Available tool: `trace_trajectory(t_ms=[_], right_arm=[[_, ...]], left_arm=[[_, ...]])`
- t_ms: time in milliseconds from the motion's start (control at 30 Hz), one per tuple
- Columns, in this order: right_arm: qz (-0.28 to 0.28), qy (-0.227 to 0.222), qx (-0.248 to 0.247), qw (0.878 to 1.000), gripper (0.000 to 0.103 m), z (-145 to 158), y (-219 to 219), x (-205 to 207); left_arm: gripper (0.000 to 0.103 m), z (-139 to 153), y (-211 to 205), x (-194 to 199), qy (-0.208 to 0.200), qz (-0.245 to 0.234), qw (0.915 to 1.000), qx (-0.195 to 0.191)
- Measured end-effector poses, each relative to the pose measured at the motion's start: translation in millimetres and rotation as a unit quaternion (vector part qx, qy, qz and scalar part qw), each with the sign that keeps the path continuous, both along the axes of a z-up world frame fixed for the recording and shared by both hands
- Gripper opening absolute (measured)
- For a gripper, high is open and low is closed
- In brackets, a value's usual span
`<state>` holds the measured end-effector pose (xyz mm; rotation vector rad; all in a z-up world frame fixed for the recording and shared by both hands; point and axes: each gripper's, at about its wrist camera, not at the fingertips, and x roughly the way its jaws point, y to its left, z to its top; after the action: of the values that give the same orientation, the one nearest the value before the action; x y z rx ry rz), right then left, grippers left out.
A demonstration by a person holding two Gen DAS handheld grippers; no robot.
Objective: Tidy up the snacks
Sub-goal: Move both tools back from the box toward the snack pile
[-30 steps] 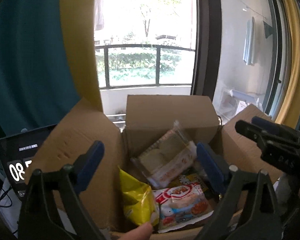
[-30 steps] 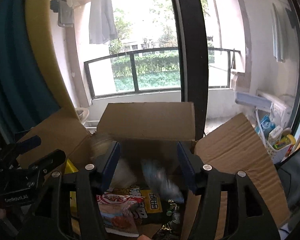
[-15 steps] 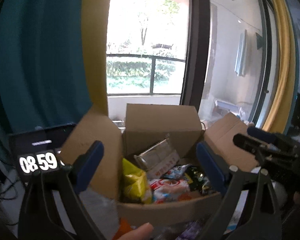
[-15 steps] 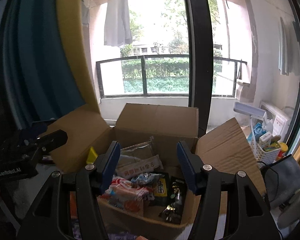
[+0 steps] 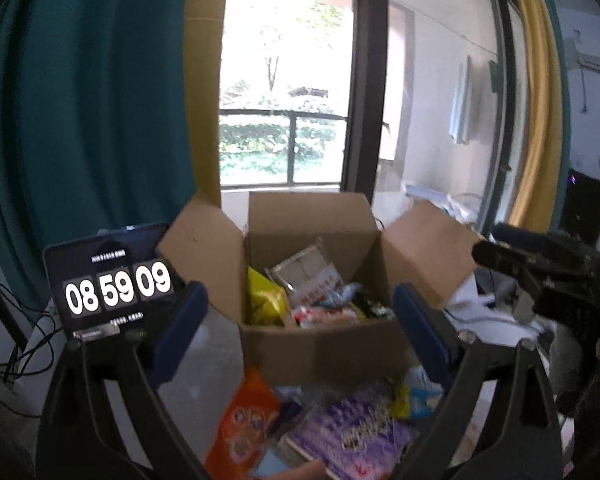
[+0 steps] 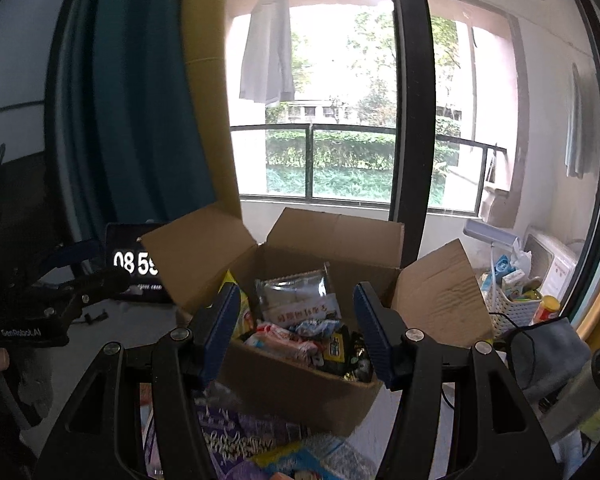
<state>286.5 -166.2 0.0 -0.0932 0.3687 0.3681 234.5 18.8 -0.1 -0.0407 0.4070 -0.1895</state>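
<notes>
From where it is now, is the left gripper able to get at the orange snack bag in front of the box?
Probably yes: the left gripper is open and empty, and the orange snack bag lies uncovered below it, outside the cardboard box.

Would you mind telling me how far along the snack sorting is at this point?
Partly done, it seems. The open cardboard box already holds several packets, including a yellow bag and a silver pack. Nothing is in hand: the left claw and right claw are both open and empty. Still outside, in front of the box, lie an orange packet and a purple packet.
</notes>
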Motion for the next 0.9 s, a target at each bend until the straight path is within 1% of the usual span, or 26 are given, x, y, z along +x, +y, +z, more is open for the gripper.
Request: trace_trajectory(t_ms=[133, 200, 400, 567, 733, 833, 900], right_arm=[[0.004, 0.004, -0.007, 1.0, 0.062, -5.4, -5.4, -17.9], [0.001, 0.01, -0.009, 1.0, 0.062, -9.6, -8.7, -23.6], [-0.007, 0.041, -0.002, 0.999, 0.062, -30.8, -22.1, -42.9], [-0.012, 0.065, 0.012, 0.998, 0.062, -50.1, -32.5, -57.3], [-0.022, 0.096, 0.02, 0.995, 0.062, -74.0, -42.6, -64.2], [-0.031, 0.114, 0.025, 0.993, 0.064, -88.5, -48.7, -65.2], [-0.04, 0.125, 0.029, 0.991, 0.068, -97.5, -53.1, -66.5]], left_arm=[[0.095, -12.9, -0.2, -19.9, 0.007, 0.002, 1.0, 0.003], [0.095, -21.2, 2.8, -29.2, 0.016, 0.006, 0.9998, -0.002], [0.095, -39.4, 10.9, -55.4, 0.025, 0.009, 0.9996, -0.005], [0.095, -63.9, 24.4, -71.9, 0.052, 0.023, 0.9984, -0.003], [0.095, -89.8, 38.6, -76.6, 0.083, 0.042, 0.9957, -0.002], [0.095, -106.7, 47.8, -75.7, 0.103, 0.054, 0.9932, 0.0], [0.095, -116.5, 51.5, -75.0, 0.111, 0.058, 0.9921, -0.002]])
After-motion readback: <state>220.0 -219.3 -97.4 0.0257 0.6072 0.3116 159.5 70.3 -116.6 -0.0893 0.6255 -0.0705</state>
